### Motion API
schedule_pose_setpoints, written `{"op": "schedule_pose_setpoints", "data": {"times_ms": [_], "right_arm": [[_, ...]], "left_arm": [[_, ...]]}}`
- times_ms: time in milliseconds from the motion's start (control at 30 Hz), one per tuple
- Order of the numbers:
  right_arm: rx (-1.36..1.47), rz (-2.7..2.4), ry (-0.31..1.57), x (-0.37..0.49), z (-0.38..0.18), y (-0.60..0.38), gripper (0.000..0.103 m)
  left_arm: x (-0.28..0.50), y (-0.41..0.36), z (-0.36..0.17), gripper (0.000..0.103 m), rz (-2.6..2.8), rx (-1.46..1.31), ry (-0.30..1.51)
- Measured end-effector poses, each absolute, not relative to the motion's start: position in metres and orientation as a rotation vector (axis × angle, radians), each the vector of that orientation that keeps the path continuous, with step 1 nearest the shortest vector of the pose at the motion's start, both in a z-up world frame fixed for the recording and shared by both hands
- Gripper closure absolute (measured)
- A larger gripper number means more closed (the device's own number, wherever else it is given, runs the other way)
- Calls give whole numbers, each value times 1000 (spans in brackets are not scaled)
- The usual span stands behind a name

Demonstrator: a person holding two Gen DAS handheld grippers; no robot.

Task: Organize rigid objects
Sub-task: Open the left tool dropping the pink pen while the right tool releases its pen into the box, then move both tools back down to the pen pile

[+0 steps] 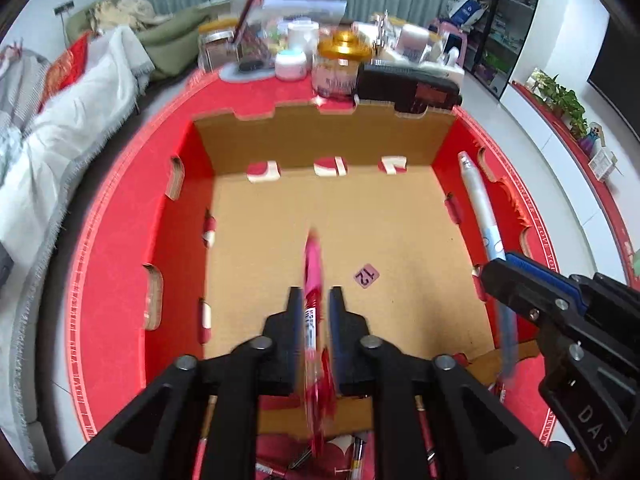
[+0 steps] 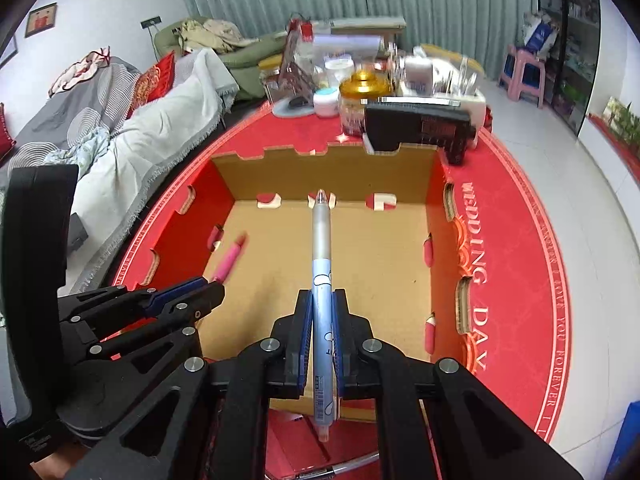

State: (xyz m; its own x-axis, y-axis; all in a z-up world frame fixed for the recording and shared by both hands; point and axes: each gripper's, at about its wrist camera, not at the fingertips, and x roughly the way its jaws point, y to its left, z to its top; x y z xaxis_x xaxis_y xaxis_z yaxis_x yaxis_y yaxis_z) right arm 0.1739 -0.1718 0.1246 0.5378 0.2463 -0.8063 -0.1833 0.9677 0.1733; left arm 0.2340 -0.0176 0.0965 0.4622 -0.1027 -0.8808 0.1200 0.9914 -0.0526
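Observation:
A shallow cardboard box [image 1: 320, 140] with red side walls lies on a red round mat. My left gripper [image 1: 316, 292] hangs over the box's near edge with a pink pen [image 1: 314, 264] standing blurred between its fingers; a gap shows beside the pen, so the jaws are open. In the right wrist view the same pink pen [image 2: 230, 258] pokes out ahead of the left gripper [image 2: 212, 286]. My right gripper [image 2: 323, 294] is shut on a light blue pen [image 2: 322, 248] that points toward the box's back wall [image 2: 280, 176]. From the left wrist view the blue pen [image 1: 480, 208] and right gripper [image 1: 498, 270] sit at the right.
Jars, a gold-lidded jar [image 1: 344, 64] and a black device [image 1: 408, 88] crowd the mat behind the box. Several more pens [image 1: 360, 452] lie on the mat under the grippers. A small "12" sticker [image 1: 366, 276] lies on the box floor. A sofa [image 1: 60, 128] runs along the left.

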Motion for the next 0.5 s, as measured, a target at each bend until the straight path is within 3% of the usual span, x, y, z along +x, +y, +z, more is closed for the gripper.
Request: {"op": "schedule_pose_setpoints", "data": {"times_ms": [67,233,500], "right_arm": [[68,225,980,177,122,-175,92],[82,191,1000,171,116,-184,92],[132,171,918,98,133,-210,92]], "left_arm": [[239,-16,88,52,-136,24,1105],[234,-10,84,48,-122,12,1098],[166,6,122,48,-194,-49,949]]}}
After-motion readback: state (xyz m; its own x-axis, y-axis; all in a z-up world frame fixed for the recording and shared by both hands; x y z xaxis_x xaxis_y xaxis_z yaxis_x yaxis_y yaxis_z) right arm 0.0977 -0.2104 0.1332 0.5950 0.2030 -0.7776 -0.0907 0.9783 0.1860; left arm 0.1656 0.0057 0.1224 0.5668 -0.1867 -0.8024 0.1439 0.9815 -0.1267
